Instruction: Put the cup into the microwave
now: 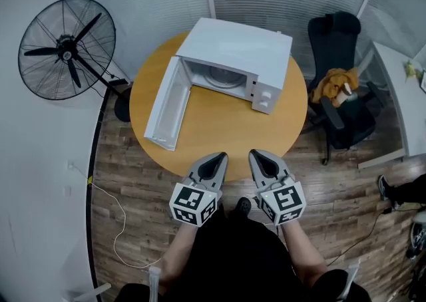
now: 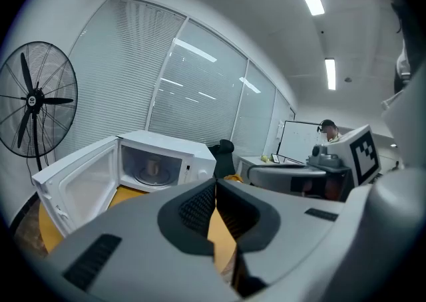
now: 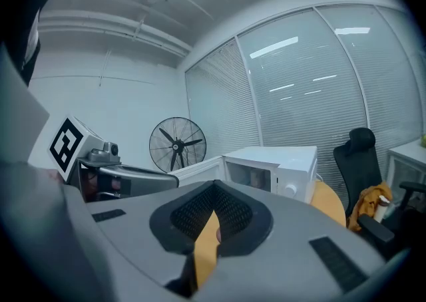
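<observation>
The left gripper (image 1: 214, 163), a grey two-jaw tool with a black-and-white marker cube at its back, is clenched. In the left gripper view its ribbed black pads (image 2: 200, 209) meet at the tips with nothing between them. The right gripper (image 1: 261, 159), of the same make, is just beside it on its right and is likewise clamped shut and empty, its pads (image 3: 229, 211) touching at the front. Both hover over the near edge of the round wooden table (image 1: 219, 128), pointing across it.

Ahead of both grippers, on the far half of the table, stands the white box-shaped microwave (image 1: 239, 44). Its white door (image 1: 166, 104) is swung fully open towards the left gripper's left side. The small tan cup (image 2: 152, 166) sits upright inside the microwave's cavity on the round turntable, well ahead of the left gripper and slightly to its left. Neither gripper touches it.

Far to the left of the left gripper stands a black pedestal fan (image 1: 66, 48) on the wooden plank floor (image 1: 133, 187). Beyond the right gripper, off to its right, is a black office chair (image 1: 339, 114) with an orange-brown soft bundle (image 1: 336, 83) on its seat.
</observation>
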{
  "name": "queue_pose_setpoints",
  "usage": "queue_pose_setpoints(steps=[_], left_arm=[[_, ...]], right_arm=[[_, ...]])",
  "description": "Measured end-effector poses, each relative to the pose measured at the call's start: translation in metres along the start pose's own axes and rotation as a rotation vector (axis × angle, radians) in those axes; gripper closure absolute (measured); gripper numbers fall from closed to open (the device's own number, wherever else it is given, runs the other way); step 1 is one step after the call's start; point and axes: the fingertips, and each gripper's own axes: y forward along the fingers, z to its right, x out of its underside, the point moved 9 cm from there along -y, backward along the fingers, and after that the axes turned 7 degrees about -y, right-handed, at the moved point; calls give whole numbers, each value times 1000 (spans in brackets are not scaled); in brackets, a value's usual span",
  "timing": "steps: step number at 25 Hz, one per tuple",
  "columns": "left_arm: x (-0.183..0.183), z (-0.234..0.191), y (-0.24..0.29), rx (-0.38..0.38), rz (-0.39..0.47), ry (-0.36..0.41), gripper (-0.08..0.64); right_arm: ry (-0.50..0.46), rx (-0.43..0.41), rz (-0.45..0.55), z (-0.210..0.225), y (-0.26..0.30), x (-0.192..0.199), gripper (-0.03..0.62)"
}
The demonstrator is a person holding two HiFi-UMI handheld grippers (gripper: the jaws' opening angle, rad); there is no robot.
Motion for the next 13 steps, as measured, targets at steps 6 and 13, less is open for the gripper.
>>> queue_pose_setpoints(steps=[6, 13], left_arm=[[4, 4, -7, -6, 1, 0, 563], [5, 5, -5, -17, -5, -3, 563]], right_arm=[[2, -19, -3, -4, -5, 3, 584], [1, -35, -7, -2, -6, 4, 584]])
